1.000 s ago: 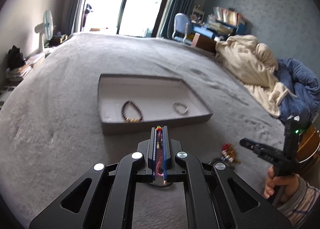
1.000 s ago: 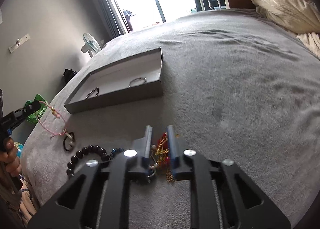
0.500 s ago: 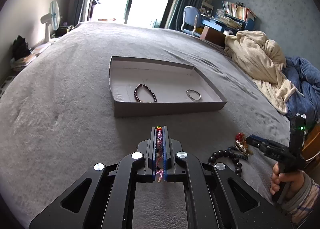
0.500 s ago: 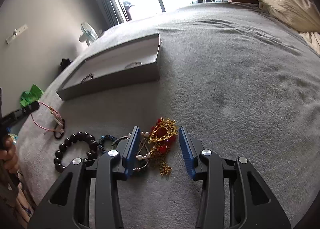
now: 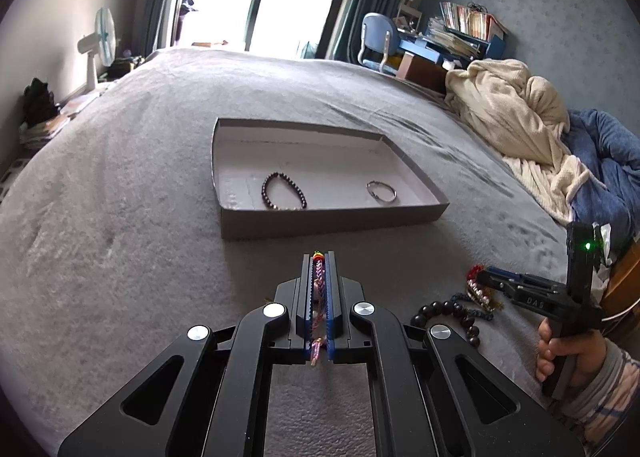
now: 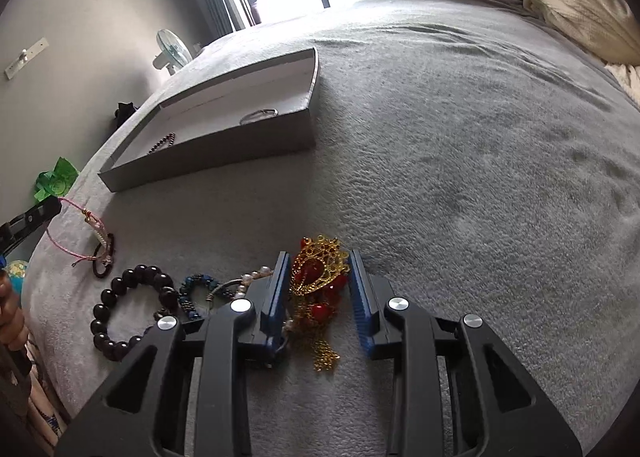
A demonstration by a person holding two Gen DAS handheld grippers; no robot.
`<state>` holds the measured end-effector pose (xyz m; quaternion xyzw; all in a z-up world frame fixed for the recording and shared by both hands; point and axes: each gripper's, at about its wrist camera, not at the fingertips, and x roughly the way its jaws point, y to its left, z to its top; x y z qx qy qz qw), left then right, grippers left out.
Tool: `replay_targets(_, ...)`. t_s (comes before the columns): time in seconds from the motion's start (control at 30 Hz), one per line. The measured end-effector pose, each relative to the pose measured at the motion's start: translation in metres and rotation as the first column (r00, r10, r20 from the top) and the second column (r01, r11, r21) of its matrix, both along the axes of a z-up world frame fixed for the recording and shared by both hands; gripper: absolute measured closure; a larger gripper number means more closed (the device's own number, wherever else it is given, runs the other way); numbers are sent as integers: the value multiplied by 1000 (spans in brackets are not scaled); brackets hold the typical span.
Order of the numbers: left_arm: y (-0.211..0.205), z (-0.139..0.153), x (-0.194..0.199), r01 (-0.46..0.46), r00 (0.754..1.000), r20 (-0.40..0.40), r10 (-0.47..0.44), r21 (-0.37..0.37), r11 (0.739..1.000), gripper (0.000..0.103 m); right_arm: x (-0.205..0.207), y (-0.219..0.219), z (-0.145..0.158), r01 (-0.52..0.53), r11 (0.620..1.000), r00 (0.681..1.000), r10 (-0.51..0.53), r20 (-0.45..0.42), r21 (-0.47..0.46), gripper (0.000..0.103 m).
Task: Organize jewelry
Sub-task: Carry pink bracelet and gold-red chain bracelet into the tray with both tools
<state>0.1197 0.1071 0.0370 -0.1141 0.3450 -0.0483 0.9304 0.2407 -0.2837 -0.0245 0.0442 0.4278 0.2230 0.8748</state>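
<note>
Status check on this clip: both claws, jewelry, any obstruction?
Left claw shut on pink braided cord bracelet. Right claw closing around red-and-gold ornament, pads not yet pressing. Path to grey cardboard tray unobstructed.

Right gripper (image 6: pixel 318 281) jaws — lately closing — astride red-and-gold ornament (image 6: pixel 318 277).

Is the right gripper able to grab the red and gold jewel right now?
Probably yes. The right gripper has just been closing, and the red and gold jewel lies on the gray bedspread between its blue pads, which don't seem to press it yet. A pearl strand beside it might get snagged.
</note>
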Motion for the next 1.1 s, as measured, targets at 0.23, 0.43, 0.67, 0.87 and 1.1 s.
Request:
replay_targets(0.23, 4, 22, 4, 3, 999, 41, -3, 11, 1000, 97, 3, 7, 28, -16, 1000, 998, 14, 59, 26, 74)
replay_targets(0.43, 2, 45, 15, 16, 996, 84, -17, 18, 1000, 97, 11, 18, 63, -47, 998, 991, 41, 126, 49, 74)
replay_targets(0.67, -4, 67, 35, 37, 992, 121, -40, 32, 999, 97, 28, 44, 100, -110, 993, 976, 100, 192, 43, 74)
replay_targets(0.87, -11, 79, 61, 61, 987, 144, -67, 44, 997, 97, 45, 68, 115, -153, 988, 967, 142, 210, 35, 74)
replay_targets(1.1, -19, 77, 100, 86, 986, 139, -91, 45, 995, 97, 76, 100, 118, -191, 981, 962, 183, 202, 25, 74)
